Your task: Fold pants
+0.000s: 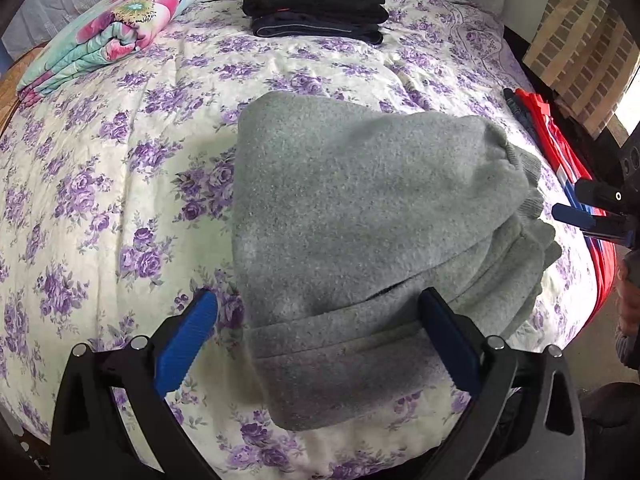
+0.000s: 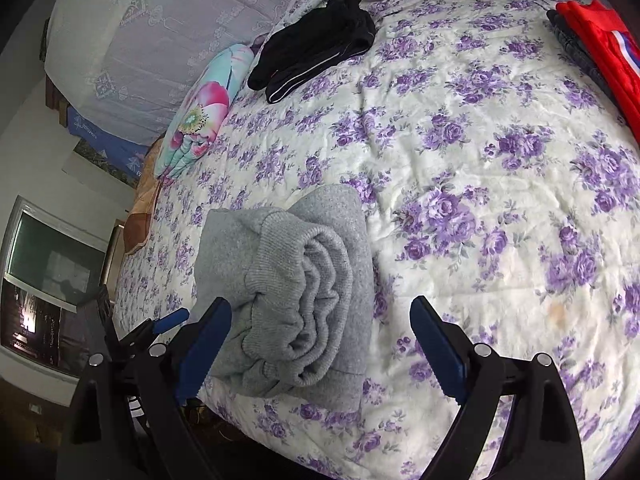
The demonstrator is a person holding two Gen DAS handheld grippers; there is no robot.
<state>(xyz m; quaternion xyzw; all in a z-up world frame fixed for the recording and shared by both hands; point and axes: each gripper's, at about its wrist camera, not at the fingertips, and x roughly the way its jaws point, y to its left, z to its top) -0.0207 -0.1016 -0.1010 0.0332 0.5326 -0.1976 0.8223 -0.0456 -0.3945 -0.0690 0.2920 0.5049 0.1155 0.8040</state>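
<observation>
The grey fleece pants (image 1: 360, 220) lie folded into a thick bundle on the purple-flowered bedspread (image 1: 100, 200). My left gripper (image 1: 320, 320) hovers over the bundle's near end with its jaws wide open; the blue pads straddle the fabric without pressing it. In the right wrist view the same pants (image 2: 288, 280) show their ribbed cuffs and stacked folds. My right gripper (image 2: 320, 328) is open too, its left pad beside the bundle's edge and nothing clamped. The left gripper's blue fingertip (image 2: 172, 318) shows at the bundle's left; the right gripper's fingertip (image 1: 572, 216) shows at the right edge.
A stack of folded black clothes (image 1: 316, 12) sits at the far side of the bed. A rolled floral quilt (image 1: 108, 28) lies far left. Red and dark garments (image 1: 560, 152) lie along the right edge. The bed's near edge runs just below the grey bundle (image 2: 280, 420).
</observation>
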